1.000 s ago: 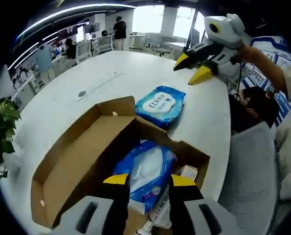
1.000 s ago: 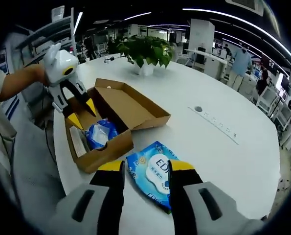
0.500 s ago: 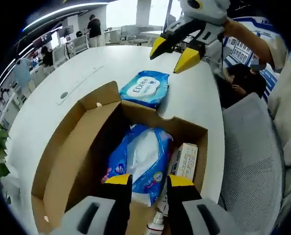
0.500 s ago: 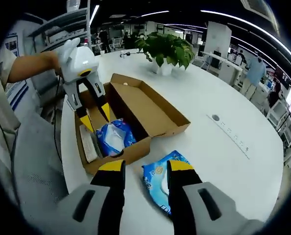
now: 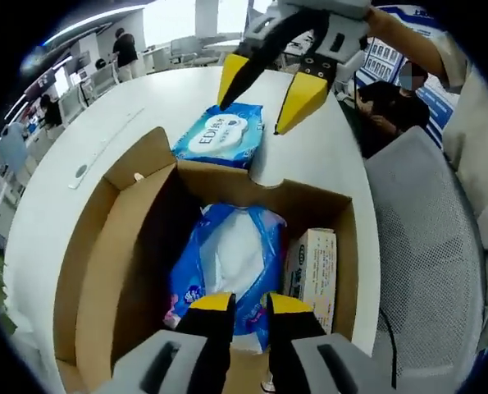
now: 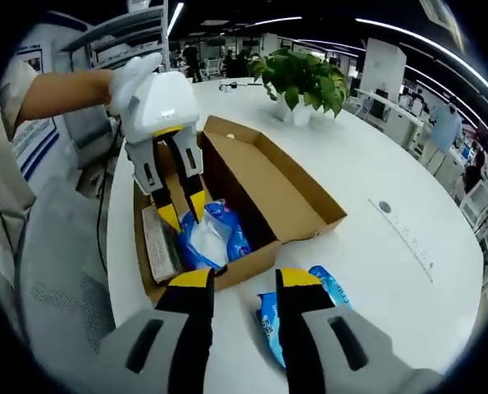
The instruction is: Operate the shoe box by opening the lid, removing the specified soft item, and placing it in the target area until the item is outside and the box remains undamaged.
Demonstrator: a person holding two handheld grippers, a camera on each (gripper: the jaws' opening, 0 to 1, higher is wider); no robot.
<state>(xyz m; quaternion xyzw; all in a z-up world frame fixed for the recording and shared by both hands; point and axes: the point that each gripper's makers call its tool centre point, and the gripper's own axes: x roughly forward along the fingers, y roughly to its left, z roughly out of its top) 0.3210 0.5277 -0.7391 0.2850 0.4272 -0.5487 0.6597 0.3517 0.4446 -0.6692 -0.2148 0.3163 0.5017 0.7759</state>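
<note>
- Two blue soft packs in all: one blue-and-white pack [image 5: 231,267] lies inside the open shoe box [image 5: 116,271], and one wet-wipe pack [image 5: 219,135] lies on the white table [image 5: 88,131] just beyond the box's far wall.
- One small carton [image 5: 313,271] lies in the box, just right of the inner pack.
- One left gripper [image 5: 242,305] sits low over the inner pack's near end, its yellow-tipped jaws a narrow gap apart; whether they grip the pack I cannot tell.
- In the right gripper view, the left gripper [image 6: 182,215] reaches down into the box [image 6: 268,197] at the pack [image 6: 213,238].
- One right gripper [image 6: 242,281] hangs with jaws parted and nothing between them; the wet-wipe pack [image 6: 297,316] lies just beneath and ahead of its tips, outside the box.
- One potted plant [image 6: 303,80] stands far across the table.
</note>
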